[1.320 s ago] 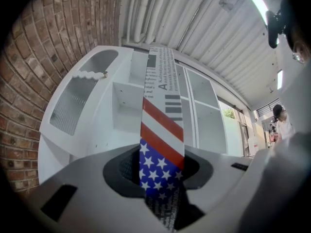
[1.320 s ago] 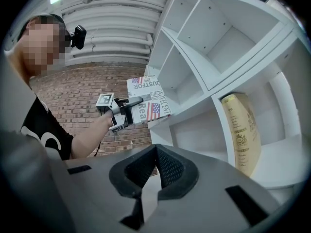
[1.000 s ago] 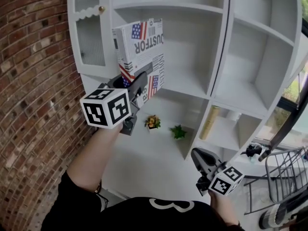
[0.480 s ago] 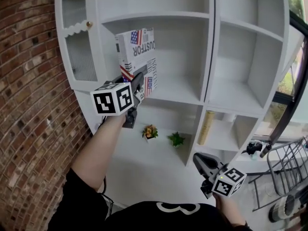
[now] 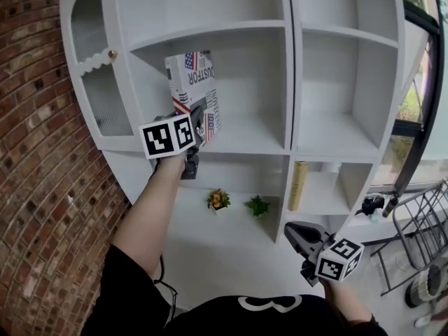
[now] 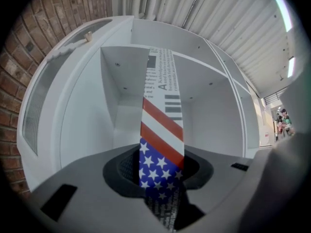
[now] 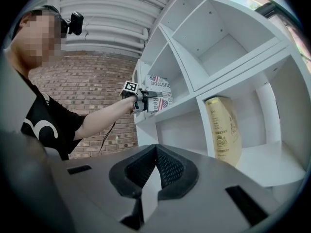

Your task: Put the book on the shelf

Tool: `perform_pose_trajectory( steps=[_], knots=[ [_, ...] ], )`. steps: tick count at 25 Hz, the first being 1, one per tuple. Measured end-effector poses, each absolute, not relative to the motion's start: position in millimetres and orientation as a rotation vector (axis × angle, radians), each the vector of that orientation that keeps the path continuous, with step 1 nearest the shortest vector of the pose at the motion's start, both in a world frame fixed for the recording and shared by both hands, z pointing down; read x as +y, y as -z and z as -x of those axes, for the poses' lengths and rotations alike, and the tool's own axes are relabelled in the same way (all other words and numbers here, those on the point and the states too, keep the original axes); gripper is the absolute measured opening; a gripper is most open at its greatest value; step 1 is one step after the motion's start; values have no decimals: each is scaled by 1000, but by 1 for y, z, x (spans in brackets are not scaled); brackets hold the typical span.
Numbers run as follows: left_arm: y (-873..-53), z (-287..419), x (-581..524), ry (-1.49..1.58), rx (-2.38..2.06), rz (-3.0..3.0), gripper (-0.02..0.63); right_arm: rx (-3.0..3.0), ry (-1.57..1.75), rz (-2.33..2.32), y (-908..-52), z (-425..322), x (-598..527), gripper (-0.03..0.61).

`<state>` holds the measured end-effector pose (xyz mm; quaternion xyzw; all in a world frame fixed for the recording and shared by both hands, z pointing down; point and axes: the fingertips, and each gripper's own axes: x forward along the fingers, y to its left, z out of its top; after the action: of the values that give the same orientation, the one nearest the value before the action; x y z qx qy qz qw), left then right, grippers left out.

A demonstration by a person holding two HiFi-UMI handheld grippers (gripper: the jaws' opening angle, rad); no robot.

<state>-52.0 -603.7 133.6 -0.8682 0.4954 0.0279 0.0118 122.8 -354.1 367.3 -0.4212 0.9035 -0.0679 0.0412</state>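
While upright, book at shelf

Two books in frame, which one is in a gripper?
The flag-print book: the left gripper is clamped on its lower edge and holds it up against the shelving. The gold book stands lower down and to the right, with no gripper on it.

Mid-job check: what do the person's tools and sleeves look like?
The left tool and right tool are dark grey with black textured pads, each carrying a white cube of black square markers. The person wears a black short-sleeved shirt with white print; forearms are bare.
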Motion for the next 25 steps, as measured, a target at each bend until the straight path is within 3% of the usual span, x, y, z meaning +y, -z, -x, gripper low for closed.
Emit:
perform_pose_trajectory(
  steps=[20, 25],
  knots=[
    [-143, 37, -648, 0, 1629, 2667, 160, 2692, 272, 1432, -382, -153, -340, 11],
    [-141, 44, -644, -103, 1621, 2678, 325, 2696, 277, 1432, -383, -149, -337, 11]
  ],
)
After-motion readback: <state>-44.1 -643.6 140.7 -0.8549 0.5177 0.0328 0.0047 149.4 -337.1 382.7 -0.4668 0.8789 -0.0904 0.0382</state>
